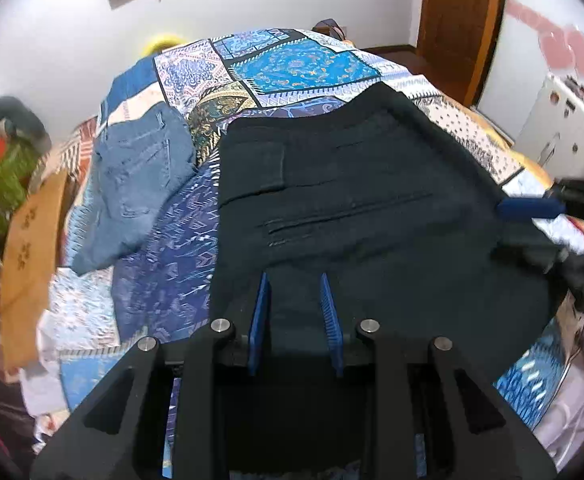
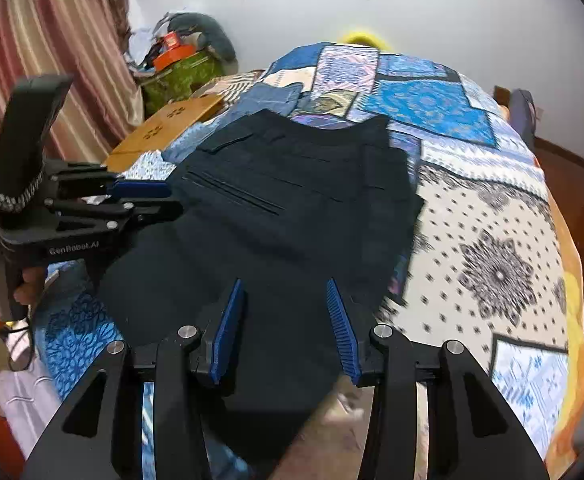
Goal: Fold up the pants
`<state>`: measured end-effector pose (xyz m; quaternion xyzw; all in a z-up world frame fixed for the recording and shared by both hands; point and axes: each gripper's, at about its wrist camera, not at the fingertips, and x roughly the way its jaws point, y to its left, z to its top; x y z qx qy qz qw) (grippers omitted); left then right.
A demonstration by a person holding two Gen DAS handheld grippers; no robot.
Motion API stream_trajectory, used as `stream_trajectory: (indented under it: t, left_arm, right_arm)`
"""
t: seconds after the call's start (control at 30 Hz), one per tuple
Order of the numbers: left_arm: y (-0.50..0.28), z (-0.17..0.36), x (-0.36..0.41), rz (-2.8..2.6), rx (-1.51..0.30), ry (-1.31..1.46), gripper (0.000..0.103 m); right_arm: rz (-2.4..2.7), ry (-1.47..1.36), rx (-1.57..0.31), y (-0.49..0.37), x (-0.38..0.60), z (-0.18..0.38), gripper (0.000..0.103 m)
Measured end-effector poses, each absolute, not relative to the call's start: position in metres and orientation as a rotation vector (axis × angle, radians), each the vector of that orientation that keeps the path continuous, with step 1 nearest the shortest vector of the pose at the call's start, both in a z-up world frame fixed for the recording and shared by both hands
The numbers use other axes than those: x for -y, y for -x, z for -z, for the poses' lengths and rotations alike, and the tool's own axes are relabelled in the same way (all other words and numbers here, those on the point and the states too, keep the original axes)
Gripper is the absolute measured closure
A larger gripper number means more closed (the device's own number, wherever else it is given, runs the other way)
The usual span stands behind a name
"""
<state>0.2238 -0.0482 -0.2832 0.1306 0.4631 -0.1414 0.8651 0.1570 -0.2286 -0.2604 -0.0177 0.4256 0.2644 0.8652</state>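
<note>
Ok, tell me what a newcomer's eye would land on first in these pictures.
The black pants dominate, spread flat across the middle of a bright blue patchwork bedspread. Next come the blue-padded fingers of the left gripper and the right gripper, both poised over the near edge of the dark cloth. A pair of blue jeans lies folded to the left of the black pants in the left wrist view.

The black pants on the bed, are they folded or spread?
Folded: the black pants form a compact block with a doubled edge on the bed.
</note>
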Motion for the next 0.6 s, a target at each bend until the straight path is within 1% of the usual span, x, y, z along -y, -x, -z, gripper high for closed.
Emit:
stream_trajectory:
  t: [0.17,0.33,0.47,0.6]
  left_arm:
    - [-0.234,0.263,0.027,0.296,-0.974,-0.206,0.074]
    - [-0.262,0.245,0.021,0.294,-0.95,-0.159,0.074]
    - [-0.285,0.244,0.033,0.316,-0.95,-0.171,0.074]
    - [-0.311,0.259,0.047,0.329,-0.984,-0.196,0.074]
  right_arm:
    - [-0.519,0.056,-0.845,-0.158,0.237,0.239,0.064]
    - [-0.519,0.052,-0.773,-0.181,0.235,0.223,0.064]
    - [-0.568,0.044,-0.772,-0.208,0.217,0.226,0.064]
    - [-0.585,0.073,-0.817,-0.231,0.201,0.243,0.064]
